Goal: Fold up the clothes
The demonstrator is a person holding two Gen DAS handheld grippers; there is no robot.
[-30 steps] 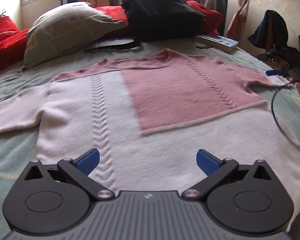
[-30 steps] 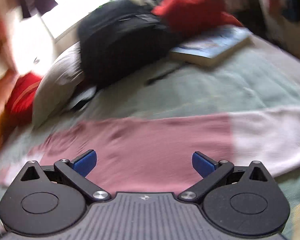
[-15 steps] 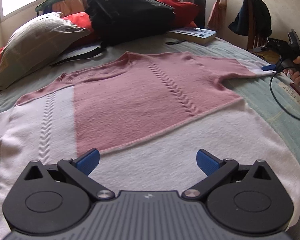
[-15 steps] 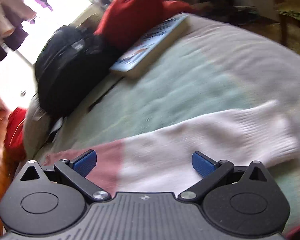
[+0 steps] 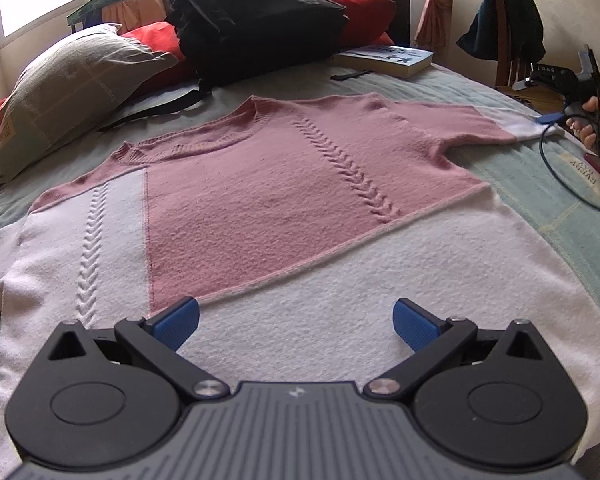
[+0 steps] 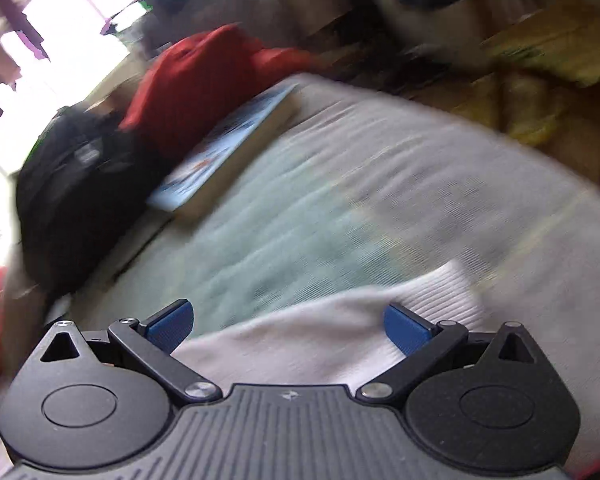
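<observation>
Sweater (image 5: 284, 216) flat on bed (image 5: 540, 200), pink-and-white, not folded yet. Over last second right gripper (image 6: 288, 326) slid outward along right sleeve (image 6: 380, 320), pink part gone from its view, now over white cuff end. So looks like sleeve fold coming up first. Both jaws wide apart, holding nothing. Left gripper (image 5: 296, 320) hovering over white hem area. Right view blurry, contact with cuff unclear.
</observation>
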